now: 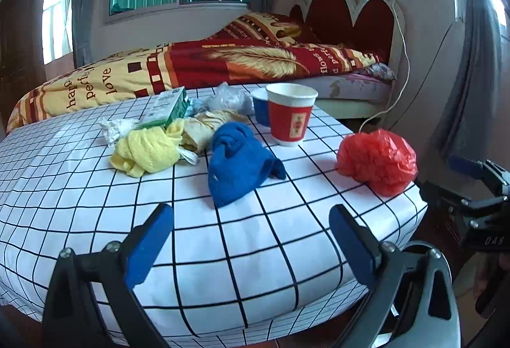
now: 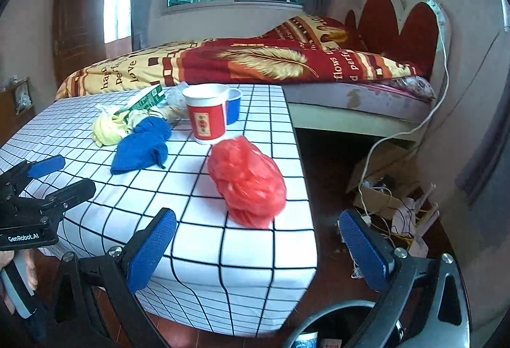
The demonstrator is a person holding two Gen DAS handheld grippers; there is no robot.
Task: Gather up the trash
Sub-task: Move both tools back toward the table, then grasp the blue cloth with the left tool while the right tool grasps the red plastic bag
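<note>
Red crumpled plastic bag [image 2: 247, 182] sits near the corner of the grid-checked table [image 2: 197, 239], just in front of a red paper cup [image 2: 206, 113], with a blue cloth [image 1: 237, 161] and yellow cloth [image 1: 146, 151] further in. Left gripper [image 1: 251, 244] and right gripper [image 2: 258, 247] both hang spread wide with nothing in them, short of the table edge.

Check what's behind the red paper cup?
A blue cup stands right behind the red paper cup, partly hidden by it. Its lower side and contents are out of sight.
</note>
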